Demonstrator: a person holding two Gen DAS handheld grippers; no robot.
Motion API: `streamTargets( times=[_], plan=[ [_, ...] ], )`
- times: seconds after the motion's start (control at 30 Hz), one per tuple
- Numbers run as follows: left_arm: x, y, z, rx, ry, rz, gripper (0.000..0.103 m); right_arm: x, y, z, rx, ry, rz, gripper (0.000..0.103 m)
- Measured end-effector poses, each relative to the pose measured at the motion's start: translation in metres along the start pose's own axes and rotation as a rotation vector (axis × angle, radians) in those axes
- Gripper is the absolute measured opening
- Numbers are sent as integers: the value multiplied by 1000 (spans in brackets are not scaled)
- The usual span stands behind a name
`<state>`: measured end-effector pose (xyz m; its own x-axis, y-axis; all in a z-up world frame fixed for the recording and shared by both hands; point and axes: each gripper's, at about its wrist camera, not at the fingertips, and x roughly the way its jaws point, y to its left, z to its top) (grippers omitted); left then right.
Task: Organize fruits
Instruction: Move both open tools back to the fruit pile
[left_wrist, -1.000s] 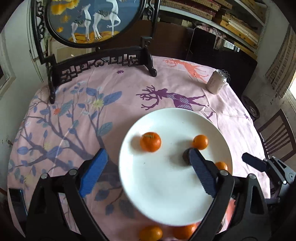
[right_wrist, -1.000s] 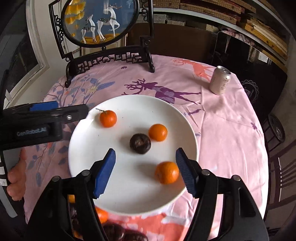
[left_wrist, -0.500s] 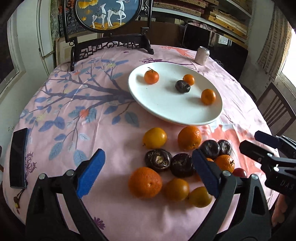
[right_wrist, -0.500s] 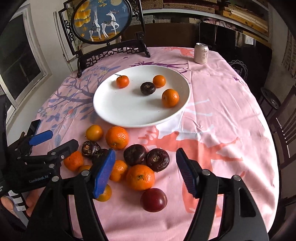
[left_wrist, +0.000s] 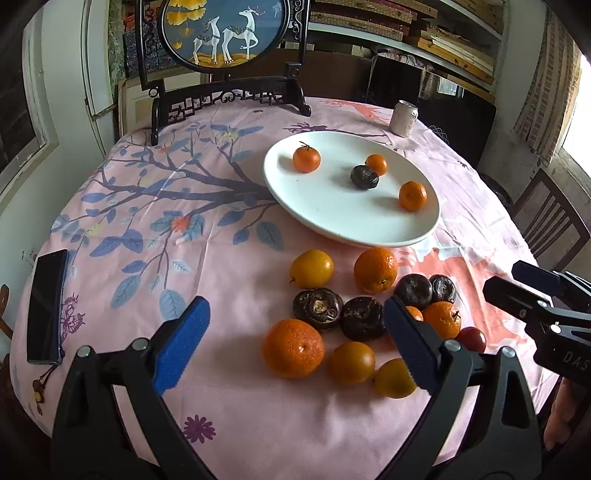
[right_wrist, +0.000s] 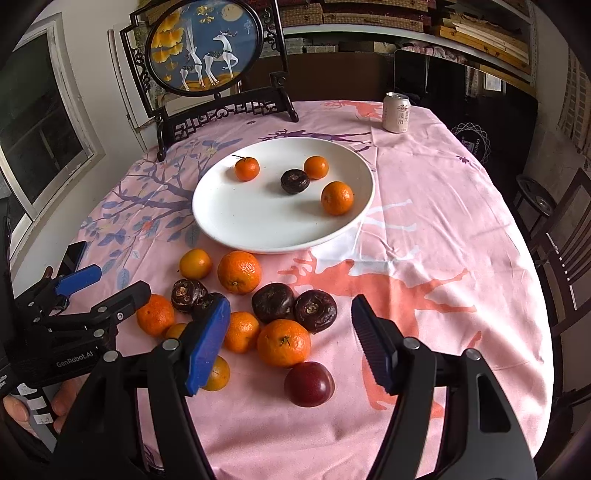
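Both the left gripper (left_wrist: 295, 343) and the right gripper (right_wrist: 291, 341) are spread and empty over the fruit pile near the worktop's front edge. Pick an outer fruit, such as the plum (right_wrist: 309, 384), and close gently before carrying it to the plate (right_wrist: 236, 221).

The right gripper (right_wrist: 291, 341) hangs spread wide, empty. Between its fingers lie an orange (right_wrist: 283, 342) and a plum (right_wrist: 309, 384). Beyond the fingertips sits the white plate (right_wrist: 258, 225).

A home dining room: a round table (right_wrist: 443, 229) under pink cloth, wooden chair (right_wrist: 565, 236) beside it, bookshelves (right_wrist: 461, 33) behind.
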<state>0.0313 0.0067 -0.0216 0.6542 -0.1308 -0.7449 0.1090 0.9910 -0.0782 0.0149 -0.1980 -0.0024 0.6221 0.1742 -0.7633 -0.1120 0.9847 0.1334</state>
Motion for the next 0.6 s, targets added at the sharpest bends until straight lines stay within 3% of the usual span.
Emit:
streamTargets(
  times=[0.27,0.6],
  plan=[
    [0,4,-1,-7,-1,7,96,2,-2,-9,-1,23,-8,68],
    [10,28,-28,9,51,48,96,39,-10,-53,-17,166,-18,68]
  ],
)
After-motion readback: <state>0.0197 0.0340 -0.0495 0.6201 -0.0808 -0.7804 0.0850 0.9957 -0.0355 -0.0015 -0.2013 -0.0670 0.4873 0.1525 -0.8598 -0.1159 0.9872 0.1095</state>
